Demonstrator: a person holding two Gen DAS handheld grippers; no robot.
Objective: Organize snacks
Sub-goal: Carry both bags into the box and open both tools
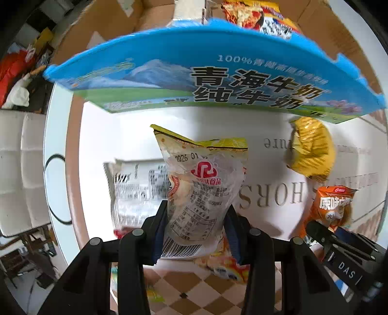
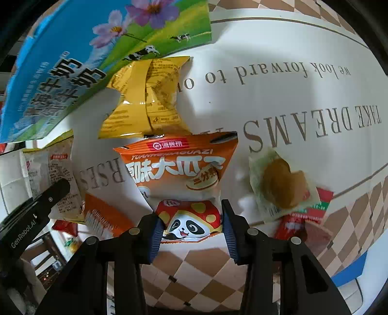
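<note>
My left gripper is shut on a clear snack packet with a yellow top and holds it above the table, just below the blue milk carton box. My right gripper is shut on an orange sunflower-seed packet with a panda, which also shows in the left wrist view. A yellow snack packet lies by the box's corner and shows in the left wrist view too. A clear-wrapped bun lies to the right on the tablecloth.
The blue box holds a noodle packet and has brown flaps. A white packet lies under my left gripper. Red sachets and an orange packet lie near the table's front. The white tablecloth has printed letters.
</note>
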